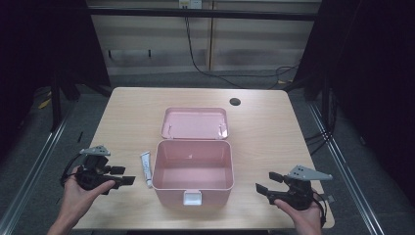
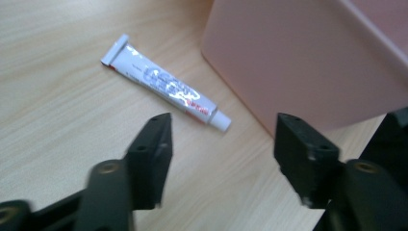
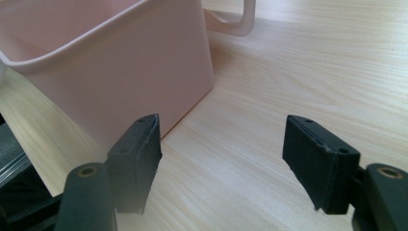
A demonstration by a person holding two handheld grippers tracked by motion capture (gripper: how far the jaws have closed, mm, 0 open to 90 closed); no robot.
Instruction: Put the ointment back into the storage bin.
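Just left of the open pink box (image 1: 192,166), a small tube (image 1: 146,168) lies flat on the table (image 1: 122,112), long axis running away from the person. Left gripper (image 1: 122,176) is nearer, jaws apart, empty, pointing at it. Right gripper (image 1: 266,183) sits across the box, jaws apart, also empty.

A light wooden table (image 1: 127,112) carries an open pink box (image 1: 192,169) and a tube (image 1: 146,168).

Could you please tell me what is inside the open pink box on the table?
Nothing: the pink box looks empty in the high view, its bare floor showing. The near front wall hides a strip of that floor. The tube lies outside, beside its left wall.
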